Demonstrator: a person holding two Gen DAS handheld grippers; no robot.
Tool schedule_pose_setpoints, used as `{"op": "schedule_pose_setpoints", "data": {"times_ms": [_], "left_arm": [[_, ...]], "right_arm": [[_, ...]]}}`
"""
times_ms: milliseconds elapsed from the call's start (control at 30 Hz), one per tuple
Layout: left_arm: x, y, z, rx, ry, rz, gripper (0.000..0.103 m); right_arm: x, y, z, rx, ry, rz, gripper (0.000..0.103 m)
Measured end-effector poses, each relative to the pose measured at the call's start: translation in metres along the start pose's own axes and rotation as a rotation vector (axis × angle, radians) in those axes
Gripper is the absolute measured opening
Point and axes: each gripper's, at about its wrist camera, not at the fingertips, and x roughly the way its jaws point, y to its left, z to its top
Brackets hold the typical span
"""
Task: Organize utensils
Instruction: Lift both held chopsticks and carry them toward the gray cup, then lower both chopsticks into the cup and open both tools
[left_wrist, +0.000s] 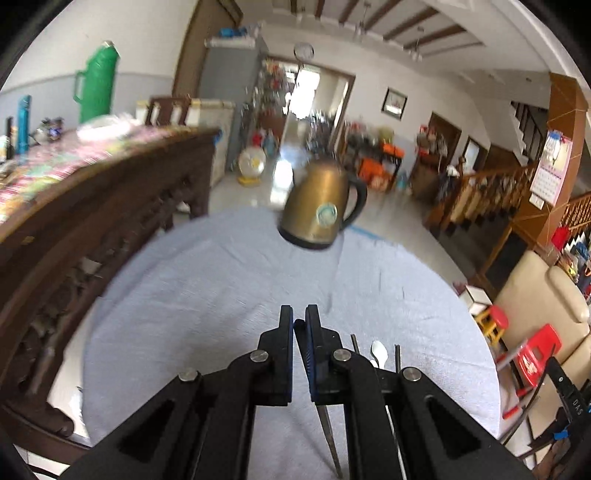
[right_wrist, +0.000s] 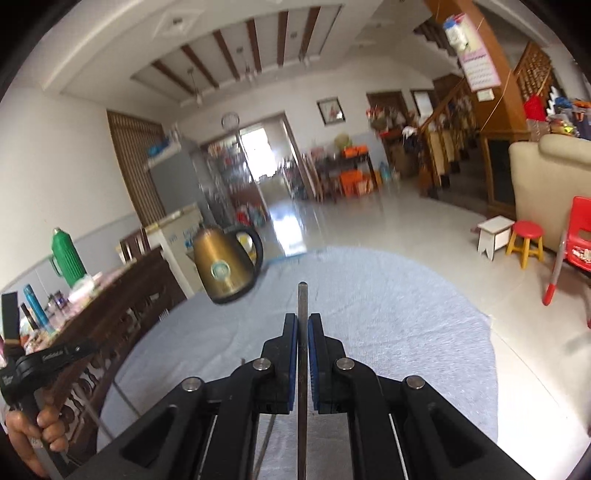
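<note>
Brass-coloured metal kettle (right_wrist: 224, 268) at far edge of pale blue cloth-covered table (right_wrist: 388, 317), right gripper (right_wrist: 303, 321) clenched on thin grey metal utensil handle (right_wrist: 302, 299), left gripper (left_wrist: 299, 314) pressed closed, nothing visibly between, white plastic spoon (left_wrist: 379, 352) just right.

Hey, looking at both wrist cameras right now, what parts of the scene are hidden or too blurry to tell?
- Right wrist view: the thin metal utensil clamped in the right claw shows only its handle end; the claw hides its working end.
- Left wrist view: the white spoon and the thin rods beside it are mostly covered by the left claw.
- Left wrist view: the kettle label is blurred, unreadable.
- Left wrist view: items on the wooden sideboard are smeared by motion.
</note>
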Motion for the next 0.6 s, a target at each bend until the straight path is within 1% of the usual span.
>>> {"op": "schedule_pose_setpoints", "data": {"times_ms": [100,267,333,400,500,600], "left_arm": [[-0.032,0.005,-0.004,0.002,-0.05,0.01,0.006],[-0.073,0.007,-0.008,0.012,-0.112,-0.01,0.005],[-0.083,0.005,-0.01,0.019,-0.129,-0.018,0.005],[-0.097,0.005,-0.01,0.018,-0.147,-0.04,0.005],[-0.115,0.003,-0.006,0.013,-0.162,-0.073,0.005],[-0.138,-0.003,-0.002,0.03,-0.187,-0.113,0.005]], "right_arm": [[-0.02,0.007,-0.001,0.001,-0.047,0.002,0.006],[-0.055,0.023,0.005,-0.011,-0.118,0.03,0.006],[-0.068,0.029,0.009,-0.031,-0.15,0.038,0.006],[-0.083,0.038,0.013,-0.045,-0.182,0.058,0.006],[-0.098,0.047,0.019,-0.029,-0.217,0.1,0.006],[-0.11,0.058,0.022,-0.016,-0.266,0.13,0.006]]}}
